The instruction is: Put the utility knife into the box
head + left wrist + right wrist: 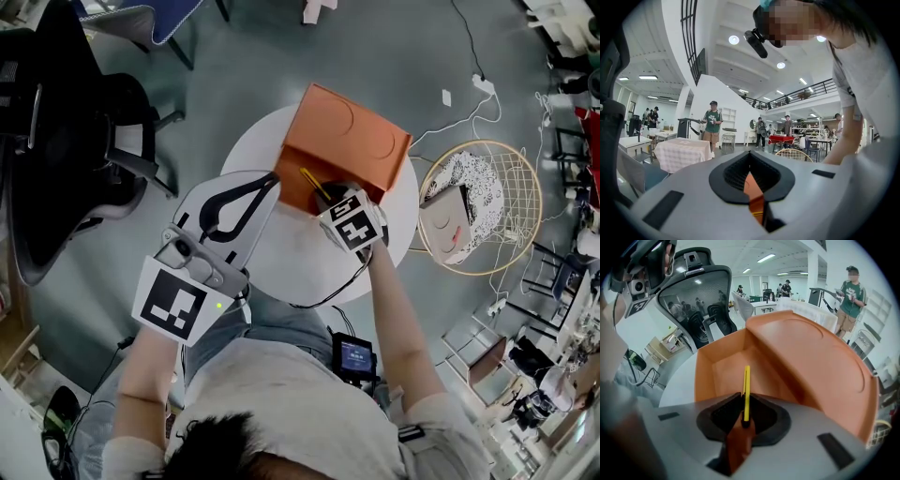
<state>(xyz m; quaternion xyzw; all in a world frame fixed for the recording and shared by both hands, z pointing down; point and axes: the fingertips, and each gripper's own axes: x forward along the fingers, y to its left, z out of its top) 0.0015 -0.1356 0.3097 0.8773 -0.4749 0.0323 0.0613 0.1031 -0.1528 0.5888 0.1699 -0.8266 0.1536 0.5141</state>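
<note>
The right gripper has its jaws clenched on the near end of the utility knife. The thin yellow body stands edge-on between the pads and sticks forward out of them. That narrow-side hold looks deliberate, since it leaves most of the length free to go in first. Just past the blade end lies the open mouth of the orange box, with its lid folded back to the right and far side so nothing bars the way. From the head view, the right gripper hangs at the box's near edge. The knife already slants down over the cavity, so it appears to be over or just inside the opening, though I cannot tell whether its tip touches the floor of the box. By my reading the insertion is nearly done, and what remains is to lower a little and let go. The left gripper has its jaws drawn together on nothing. Its tips point at the box's near-left corner from just beside it, and I cannot tell whether they touch it; they are probably parked there to steady the box if it slides. Both sit over the round white table, with the box on its far part.
</note>
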